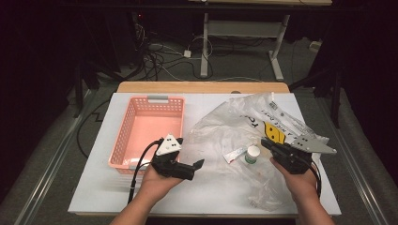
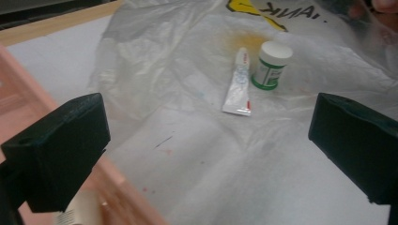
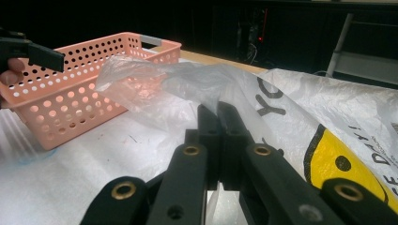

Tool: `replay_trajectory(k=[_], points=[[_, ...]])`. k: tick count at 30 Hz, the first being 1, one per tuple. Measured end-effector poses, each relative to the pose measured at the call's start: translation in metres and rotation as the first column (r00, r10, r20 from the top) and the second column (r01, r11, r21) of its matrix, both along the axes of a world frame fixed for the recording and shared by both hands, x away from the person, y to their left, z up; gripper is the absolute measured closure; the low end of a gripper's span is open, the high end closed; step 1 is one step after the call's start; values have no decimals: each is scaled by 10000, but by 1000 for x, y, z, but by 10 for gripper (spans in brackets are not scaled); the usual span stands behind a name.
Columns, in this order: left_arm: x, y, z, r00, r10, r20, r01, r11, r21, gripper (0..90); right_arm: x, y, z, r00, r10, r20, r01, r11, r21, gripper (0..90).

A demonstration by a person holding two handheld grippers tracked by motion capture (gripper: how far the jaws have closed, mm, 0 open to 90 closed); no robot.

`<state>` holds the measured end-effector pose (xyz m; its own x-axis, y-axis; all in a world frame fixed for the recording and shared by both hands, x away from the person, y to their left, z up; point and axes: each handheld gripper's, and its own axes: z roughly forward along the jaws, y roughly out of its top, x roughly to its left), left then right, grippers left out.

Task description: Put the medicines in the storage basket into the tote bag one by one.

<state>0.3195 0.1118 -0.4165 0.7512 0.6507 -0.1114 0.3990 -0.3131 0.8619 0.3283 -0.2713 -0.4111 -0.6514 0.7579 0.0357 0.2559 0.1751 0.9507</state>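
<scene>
A clear plastic bag (image 1: 234,123) with a yellow smiley print lies crumpled on the right half of the white table (image 1: 211,194). On the bag lie a white tube (image 1: 234,154) and a small white jar (image 1: 252,154) with a green label. My right gripper (image 1: 268,142) is shut on a fold of the bag, and the film (image 3: 187,89) rises from its closed jaws. My left gripper (image 1: 196,168) is open and holds nothing. It hovers beside the pink basket (image 1: 148,129) and faces the tube (image 2: 238,84) and jar (image 2: 272,63).
The pink perforated basket (image 3: 94,79) stands on the left half of the table, its inside bare in the high view. Beyond the table's wooden far edge (image 1: 202,87) are floor cables and desk legs. Bare tabletop (image 2: 202,173) lies between my left gripper and the bag.
</scene>
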Motion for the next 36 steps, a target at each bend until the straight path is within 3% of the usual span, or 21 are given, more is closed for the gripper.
replay_trajectory(k=[3, 7, 20, 28, 36], points=[[2, 10, 0, 9995, 319, -2, -319, 9995, 24, 0, 0, -1, 0, 10000, -13, -39, 13, 10000, 31, 900], [4, 23, -1, 9976, 683, 62, -685, 9970, 361, 0, 0, -2, 0, 10000, -18, 1, 18, 10000, 23, 900], [10, 61, 3, 9853, 1708, -67, -1706, 9850, 264, 0, -2, -6, 2, 10000, -83, 43, 82, 9999, 96, 900], [15, 78, 3, 9764, 2092, -539, -2084, 9778, 200, 0, -2, -7, 3, 9999, -144, 66, 143, 9998, 113, 900], [15, 79, 5, 9754, 2074, -746, -2070, 9783, 132, 0, -2, -7, 3, 9999, -139, 70, 139, 9999, 83, 900]])
